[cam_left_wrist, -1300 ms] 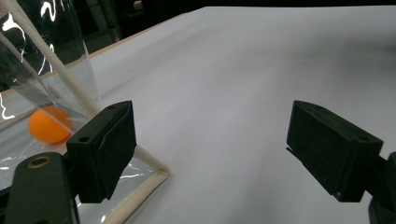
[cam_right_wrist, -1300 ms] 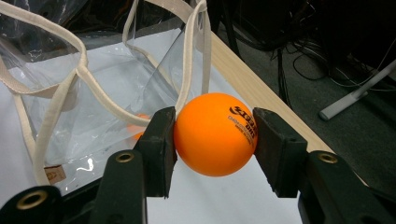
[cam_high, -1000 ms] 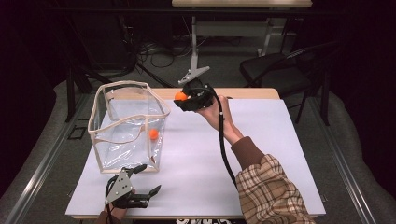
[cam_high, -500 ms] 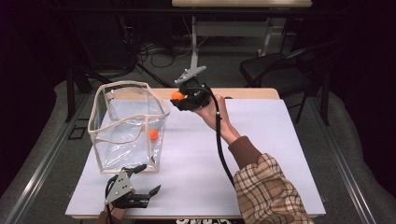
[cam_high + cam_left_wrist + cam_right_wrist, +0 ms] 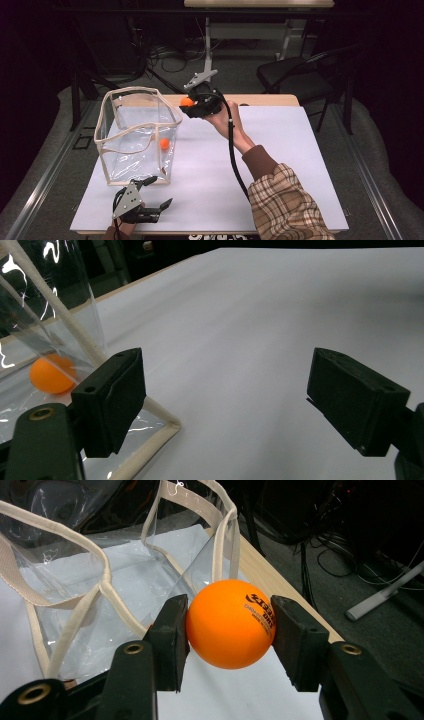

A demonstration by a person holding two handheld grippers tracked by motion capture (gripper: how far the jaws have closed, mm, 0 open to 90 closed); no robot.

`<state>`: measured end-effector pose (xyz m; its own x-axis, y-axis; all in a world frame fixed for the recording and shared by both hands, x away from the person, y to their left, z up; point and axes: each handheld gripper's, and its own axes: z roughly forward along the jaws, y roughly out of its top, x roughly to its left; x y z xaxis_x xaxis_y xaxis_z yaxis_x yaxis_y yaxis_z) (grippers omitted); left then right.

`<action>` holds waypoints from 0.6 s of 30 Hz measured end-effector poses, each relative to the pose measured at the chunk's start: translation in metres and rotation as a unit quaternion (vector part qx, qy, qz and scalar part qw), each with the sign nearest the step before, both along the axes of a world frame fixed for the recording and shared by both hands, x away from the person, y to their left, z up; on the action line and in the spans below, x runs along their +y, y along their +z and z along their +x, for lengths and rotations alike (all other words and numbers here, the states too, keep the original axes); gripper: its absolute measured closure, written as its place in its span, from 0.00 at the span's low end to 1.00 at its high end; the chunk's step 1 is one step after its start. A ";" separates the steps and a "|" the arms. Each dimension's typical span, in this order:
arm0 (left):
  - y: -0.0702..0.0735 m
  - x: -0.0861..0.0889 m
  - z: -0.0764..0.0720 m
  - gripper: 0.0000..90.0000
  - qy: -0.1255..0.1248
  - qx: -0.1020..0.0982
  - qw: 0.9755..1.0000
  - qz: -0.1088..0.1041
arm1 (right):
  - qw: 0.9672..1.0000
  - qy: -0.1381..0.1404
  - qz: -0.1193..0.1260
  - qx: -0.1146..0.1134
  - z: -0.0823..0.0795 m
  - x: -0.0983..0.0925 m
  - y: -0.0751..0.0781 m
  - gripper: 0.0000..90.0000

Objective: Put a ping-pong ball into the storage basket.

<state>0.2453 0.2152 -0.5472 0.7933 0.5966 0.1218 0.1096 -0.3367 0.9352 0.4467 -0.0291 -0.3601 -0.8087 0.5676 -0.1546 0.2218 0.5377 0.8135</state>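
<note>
Item: orange ball [image 5: 230,630], pinched in our right gripper [image 5: 192,106]. Clear bag [image 5: 137,135] lies lower left of it in the high view, mouth upward. Left gripper [image 5: 225,400]: spread, empty.

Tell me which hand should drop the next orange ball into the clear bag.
Right. The right tongs are already shut on an orange ball, raised beside the clear bag's open rim. The left tongs rest open and empty on the table by the bag's near corner.
</note>
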 end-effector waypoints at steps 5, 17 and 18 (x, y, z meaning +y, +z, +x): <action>0.000 0.000 0.000 0.18 0.000 0.000 1.000 0.000 | 1.000 0.002 0.000 -0.001 0.000 0.004 0.001 0.57; 0.000 0.000 0.000 0.18 -0.001 -0.001 1.000 -0.001 | 1.000 0.005 0.001 -0.002 0.000 0.011 0.002 0.56; 0.000 0.000 0.000 0.18 0.000 0.000 1.000 0.000 | 1.000 0.005 0.001 -0.002 0.000 0.011 0.002 0.57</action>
